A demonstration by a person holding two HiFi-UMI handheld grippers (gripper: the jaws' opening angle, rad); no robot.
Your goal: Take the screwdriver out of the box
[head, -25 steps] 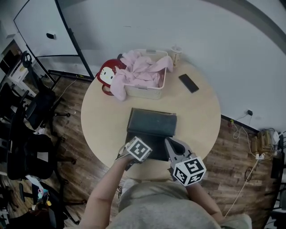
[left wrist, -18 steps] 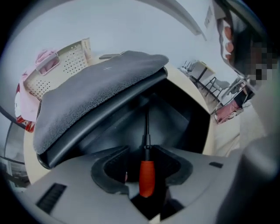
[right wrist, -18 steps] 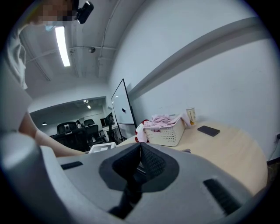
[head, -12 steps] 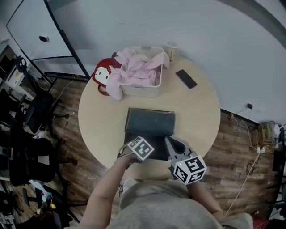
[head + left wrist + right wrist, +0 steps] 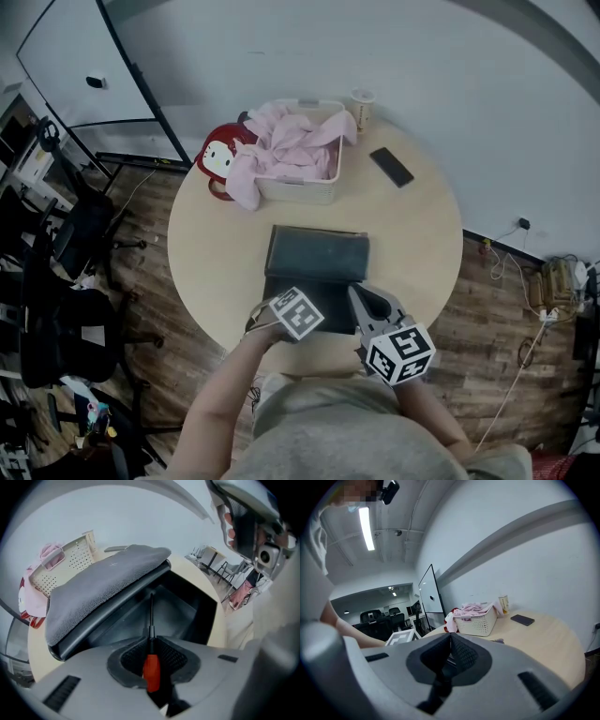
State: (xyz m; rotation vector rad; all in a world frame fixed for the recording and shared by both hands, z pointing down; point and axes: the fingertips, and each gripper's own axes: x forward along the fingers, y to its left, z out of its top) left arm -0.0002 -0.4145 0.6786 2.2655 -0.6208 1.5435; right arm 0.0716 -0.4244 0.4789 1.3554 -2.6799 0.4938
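— Well, has the left gripper (image 5: 151, 638) got anything?

— Yes. Its jaws have just been closing, and they're narrowed onto the screwdriver (image 5: 151, 654). The red handle sits between the pads, and the thin dark shaft sticks out straight ahead of the tips, down into the box (image 5: 190, 613).

— And the box itself?

— Open, right under that gripper. Its grey lid (image 5: 105, 581) is tipped up, ahead of the jaws and to their left.

— What about the right gripper (image 5: 450, 638)?

— Jaws pressed together, pointing nearly level across the table (image 5: 543, 644). It hangs just beside the left one, at the box's near right corner.

— What's ahead of it?

— Well beyond its tips there's a white basket (image 5: 480, 623) heaped with pink cloth (image 5: 471, 609). A paper cup (image 5: 503, 604) stands past that, and a dark phone (image 5: 522, 619) lies flat off to the right. A red toy (image 5: 221, 159) sits just beside the basket, on its left.
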